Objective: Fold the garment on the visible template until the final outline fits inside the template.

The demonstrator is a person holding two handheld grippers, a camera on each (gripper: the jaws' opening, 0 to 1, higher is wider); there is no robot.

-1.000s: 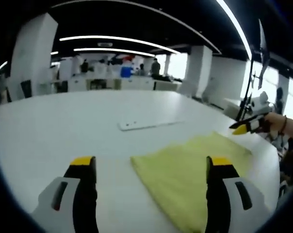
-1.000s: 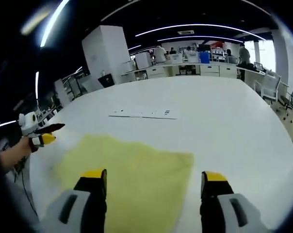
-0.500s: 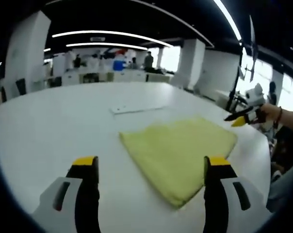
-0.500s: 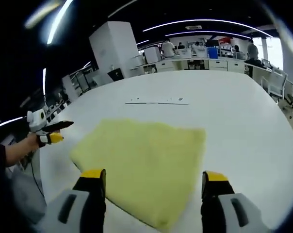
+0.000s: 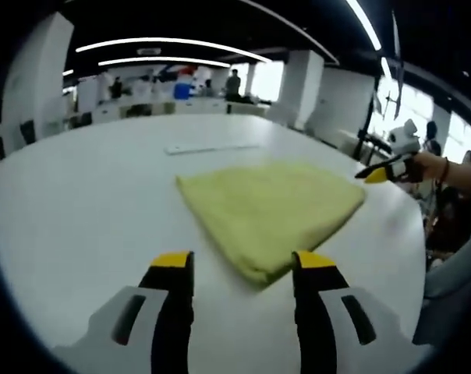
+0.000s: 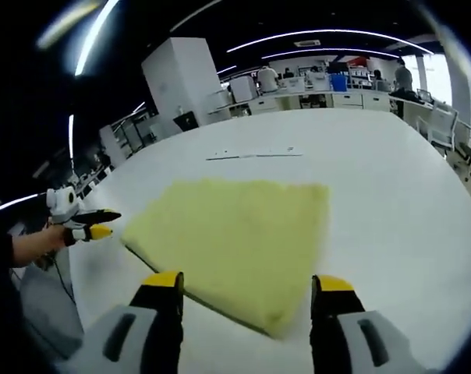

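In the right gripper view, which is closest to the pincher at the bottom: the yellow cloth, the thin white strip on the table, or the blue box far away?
From the right gripper:
1. Yellow cloth, just ahead of the jaws.
2. White strip, flat on the table beyond the cloth.
3. Blue box, in the far background, upper right.

We cannot make out markings on the thin flat white strip (image 5: 212, 147) beyond the folded yellow cloth garment (image 5: 270, 209).

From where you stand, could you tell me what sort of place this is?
Probably an open-plan office: a large white table, rows of white desks with people at the back, and long curved ceiling light strips.
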